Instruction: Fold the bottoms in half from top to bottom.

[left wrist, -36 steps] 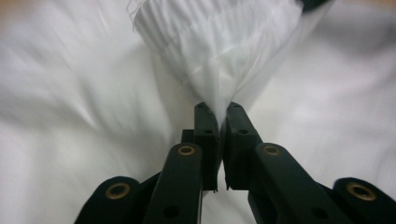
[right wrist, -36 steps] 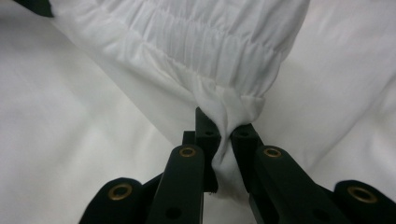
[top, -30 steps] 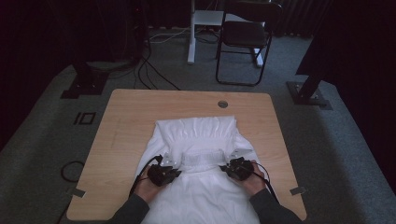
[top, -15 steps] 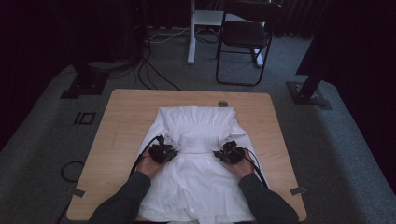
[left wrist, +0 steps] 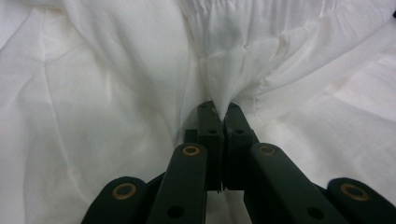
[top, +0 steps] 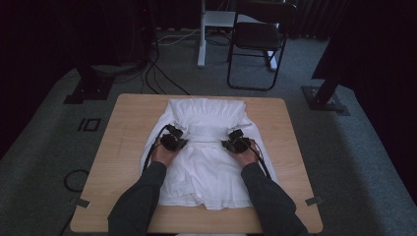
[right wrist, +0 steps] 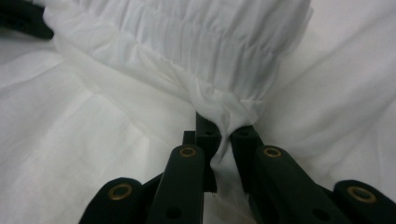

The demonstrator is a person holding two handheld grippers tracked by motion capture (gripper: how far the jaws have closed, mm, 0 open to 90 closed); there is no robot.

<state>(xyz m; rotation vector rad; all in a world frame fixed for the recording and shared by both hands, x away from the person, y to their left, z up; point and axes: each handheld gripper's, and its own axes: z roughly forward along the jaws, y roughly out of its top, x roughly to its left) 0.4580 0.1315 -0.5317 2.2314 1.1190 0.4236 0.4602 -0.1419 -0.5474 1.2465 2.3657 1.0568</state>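
Note:
A white garment with a gathered elastic band lies spread over the middle of the wooden table. My left gripper sits at the left end of the gathered band, shut on a pinch of the white cloth. My right gripper is at the band's right end, shut on a fold of the gathered edge. In both gripper views the cloth rises out from between the closed jaws. The band is pulled up and doubled over the garment between the two grippers.
A black chair and a white stand are on the carpet beyond the table. Cables and dark stand feet lie at the back left, another foot at the right. Bare table runs on both sides of the garment.
Both grippers have travelled away from me toward the far edge of the table, dragging the gathered band with them. The cloth behind the band has folded over itself.

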